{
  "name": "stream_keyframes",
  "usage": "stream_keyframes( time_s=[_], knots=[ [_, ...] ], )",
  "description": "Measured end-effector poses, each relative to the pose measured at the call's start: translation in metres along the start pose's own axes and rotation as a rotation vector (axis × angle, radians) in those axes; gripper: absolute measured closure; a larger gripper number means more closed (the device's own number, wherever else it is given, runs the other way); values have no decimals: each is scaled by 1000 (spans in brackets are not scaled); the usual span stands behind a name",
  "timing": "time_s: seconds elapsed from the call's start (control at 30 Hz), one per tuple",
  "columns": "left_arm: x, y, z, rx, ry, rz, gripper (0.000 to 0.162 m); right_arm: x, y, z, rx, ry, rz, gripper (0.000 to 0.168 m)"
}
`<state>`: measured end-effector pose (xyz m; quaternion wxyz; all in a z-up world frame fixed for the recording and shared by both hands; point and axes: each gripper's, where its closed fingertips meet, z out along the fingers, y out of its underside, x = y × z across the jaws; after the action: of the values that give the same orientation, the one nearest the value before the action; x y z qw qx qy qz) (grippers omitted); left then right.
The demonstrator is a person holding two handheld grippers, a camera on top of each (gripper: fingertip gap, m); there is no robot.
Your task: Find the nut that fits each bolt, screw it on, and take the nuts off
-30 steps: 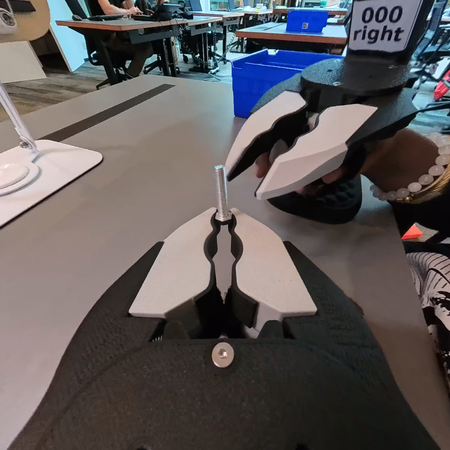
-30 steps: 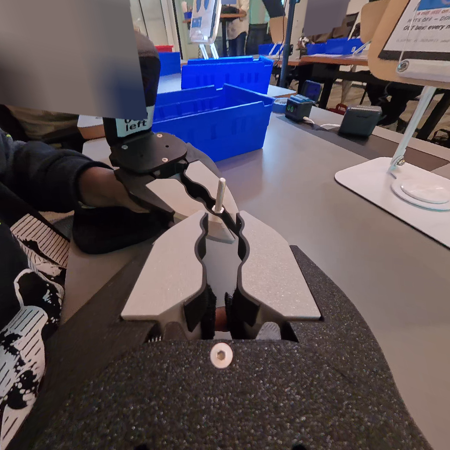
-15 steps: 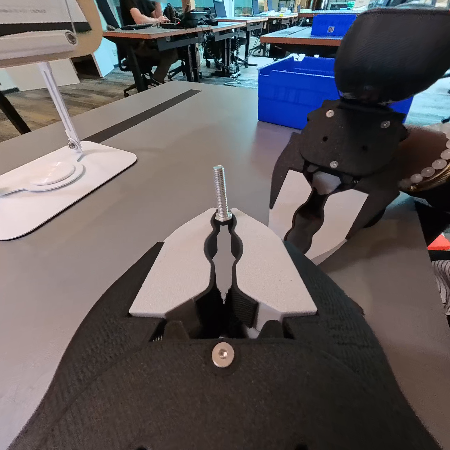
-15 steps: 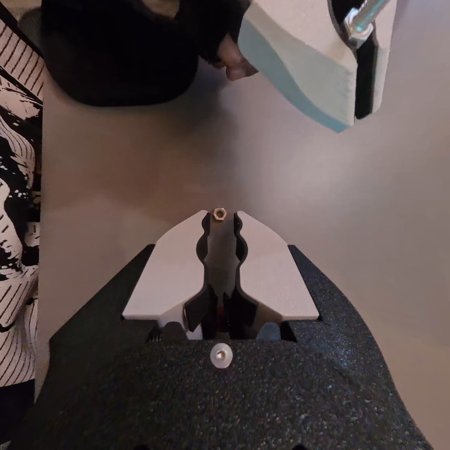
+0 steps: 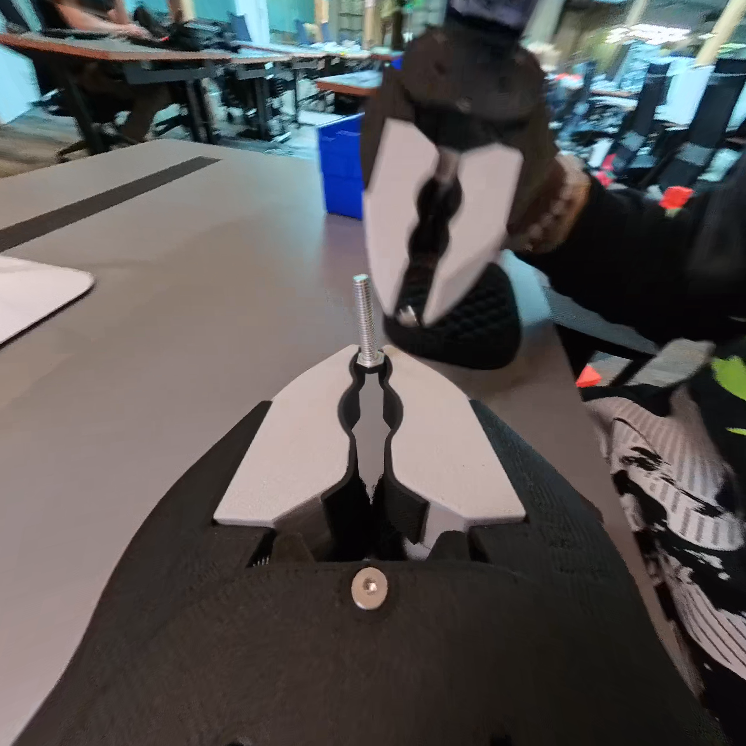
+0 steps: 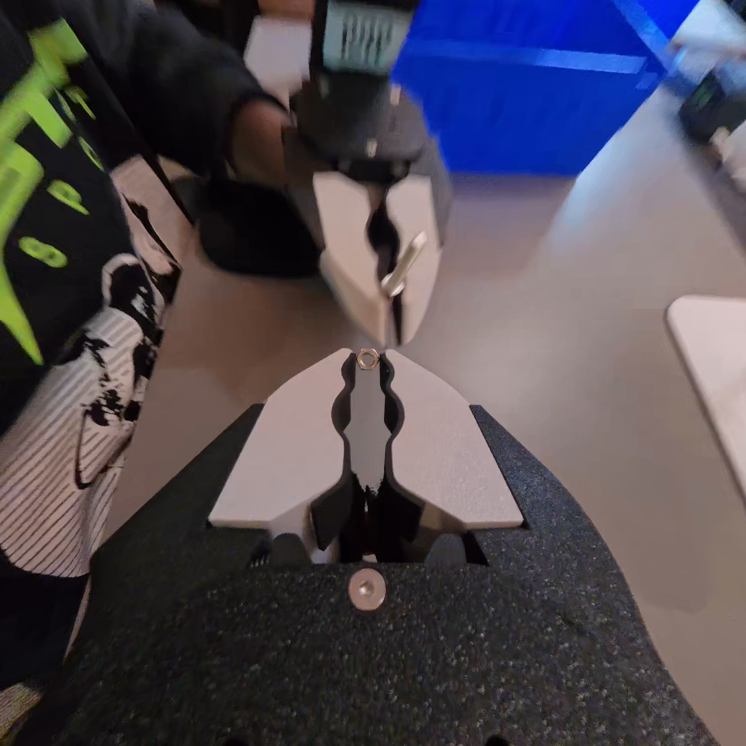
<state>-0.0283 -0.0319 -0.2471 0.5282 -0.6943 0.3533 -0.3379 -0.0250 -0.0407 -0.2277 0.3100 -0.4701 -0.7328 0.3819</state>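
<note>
The left gripper has its jaws clamped on the upright steel bolt by its hex head, while at two o'clock the right gripper pinches a tiny, light, slippery hex nut across its flats, likely easy to drop.

Shiny threaded metal bolt, matt grey table (smooth), glossy metal nut

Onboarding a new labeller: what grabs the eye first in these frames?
The upright silver threaded bolt pinched by its head at the left gripper tips, centre of the left wrist view. Next, the small silver hex nut clamped at the right gripper tips, close to the bolt. Behind them, the blue plastic bin on the grey table.
</note>
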Motion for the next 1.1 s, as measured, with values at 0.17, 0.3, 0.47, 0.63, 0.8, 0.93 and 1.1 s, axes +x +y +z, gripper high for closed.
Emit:
stream_keyframes(
  time_s=[0.17,0.3,0.47,0.63,0.8,0.93,1.1],
  knots=[
    [32,0,7,16,155,68,156,-12,-41,-13,73,-165,-92,157],
    [40,7,10,-25,178,134,156,-22,-41,-5,10,-295,-133,157],
    [39,13,11,-63,167,145,156,-25,-30,1,-128,-345,-186,157],
    [40,14,11,-72,172,164,156,-26,-26,2,-180,-364,-207,157],
    [39,11,10,-52,162,166,156,-24,-30,3,-150,-356,-208,157],
    [29,12,10,-62,104,138,156,-14,-28,5,-178,-261,-169,157],
    [13,15,11,-93,7,118,156,-2,-23,7,-235,-118,-88,157]
  ],
)
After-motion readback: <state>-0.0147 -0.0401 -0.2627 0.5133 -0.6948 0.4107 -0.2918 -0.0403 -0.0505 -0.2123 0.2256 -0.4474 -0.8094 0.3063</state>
